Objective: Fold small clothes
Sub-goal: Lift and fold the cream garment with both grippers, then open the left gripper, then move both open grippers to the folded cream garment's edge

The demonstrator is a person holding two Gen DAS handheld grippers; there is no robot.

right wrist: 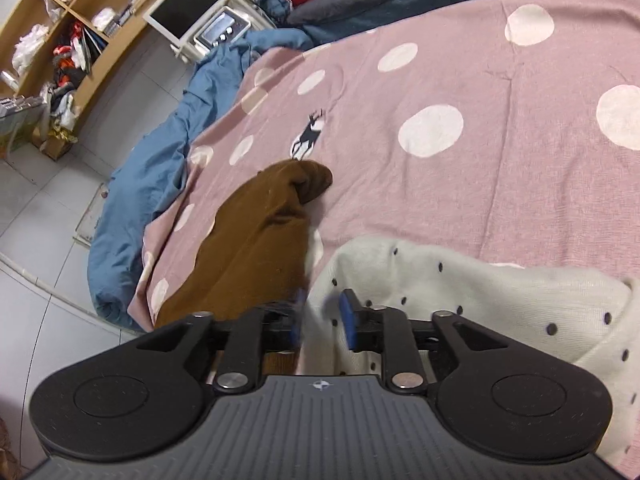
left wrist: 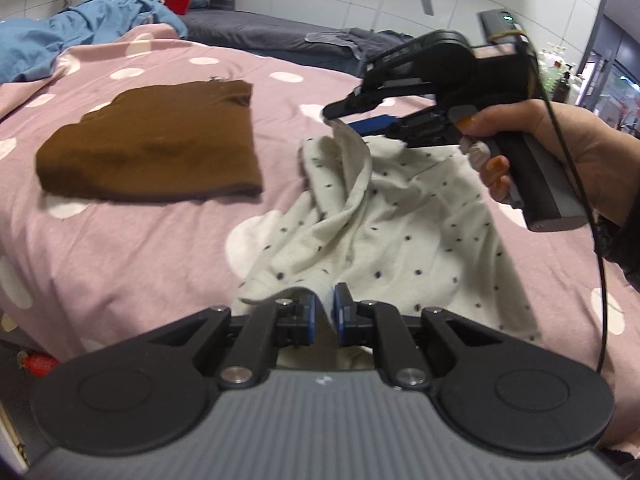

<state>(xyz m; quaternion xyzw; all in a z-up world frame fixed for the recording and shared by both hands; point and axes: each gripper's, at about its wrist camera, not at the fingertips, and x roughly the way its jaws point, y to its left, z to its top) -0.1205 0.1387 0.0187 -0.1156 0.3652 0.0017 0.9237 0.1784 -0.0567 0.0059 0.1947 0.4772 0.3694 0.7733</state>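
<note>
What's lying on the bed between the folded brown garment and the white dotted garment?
Nothing: in the left wrist view, only bare pink polka-dot bedspread separates the brown garment from the white dotted garment.

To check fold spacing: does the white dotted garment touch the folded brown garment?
Apart. The left wrist view shows a strip of pink bedspread between the white dotted garment and the brown garment.

a pink polka-dot bed cover [left wrist: 160,240] carries a folded brown garment [left wrist: 152,148] beside a rumpled white dotted garment [left wrist: 400,232].

Folded garment [left wrist: 152,140] left of dotted garment [left wrist: 384,224] (both on bedspread [left wrist: 120,260]).
</note>
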